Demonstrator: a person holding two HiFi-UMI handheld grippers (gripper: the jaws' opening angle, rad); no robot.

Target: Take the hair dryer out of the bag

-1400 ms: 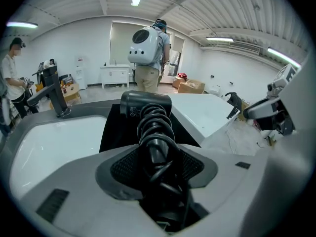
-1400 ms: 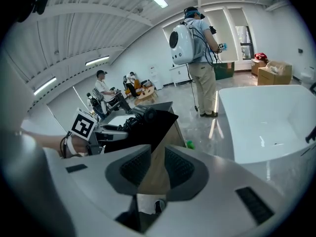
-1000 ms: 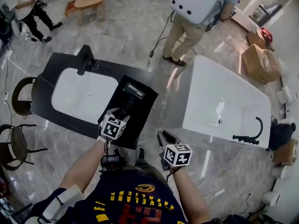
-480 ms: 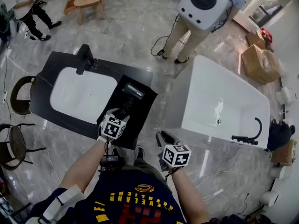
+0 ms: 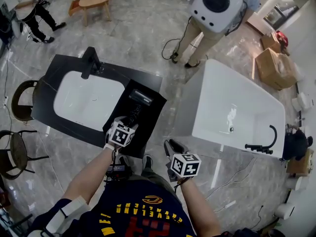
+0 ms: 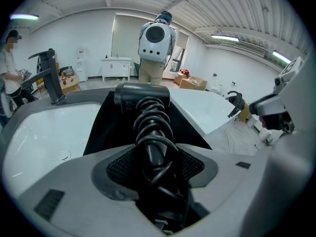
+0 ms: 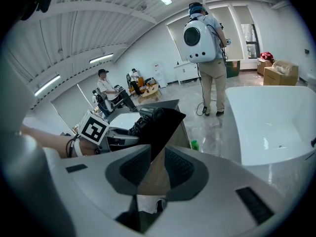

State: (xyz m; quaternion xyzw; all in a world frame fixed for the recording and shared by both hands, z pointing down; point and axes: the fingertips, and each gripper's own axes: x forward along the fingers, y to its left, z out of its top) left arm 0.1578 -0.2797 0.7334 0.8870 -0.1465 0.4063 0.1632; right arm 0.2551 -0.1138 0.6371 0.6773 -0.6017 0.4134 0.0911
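The black hair dryer (image 5: 139, 98) lies along the black bag (image 5: 150, 125) on the right end of the dark vanity top (image 5: 59, 65). My left gripper (image 5: 129, 121) is shut on the dryer's handle, which is wrapped in its coiled cord (image 6: 150, 132). In the left gripper view the dryer's head (image 6: 142, 95) points away from me. My right gripper (image 5: 171, 145) sits at the bag's near right corner, shut on a fold of the bag's black fabric (image 7: 165, 125). The right gripper view also shows the hair dryer (image 7: 148, 113) and my left gripper's marker cube (image 7: 94, 127).
A white basin (image 5: 86, 100) with a black faucet (image 5: 90, 62) fills the vanity's left part. A white bathtub (image 5: 242, 107) stands to the right. A person with a white backpack (image 5: 217, 1) stands beyond. Chairs (image 5: 19, 100) are at left, cardboard boxes (image 5: 274, 65) far right.
Both grippers keep their holds and have barely moved. The person with the white backpack has stepped to the right.
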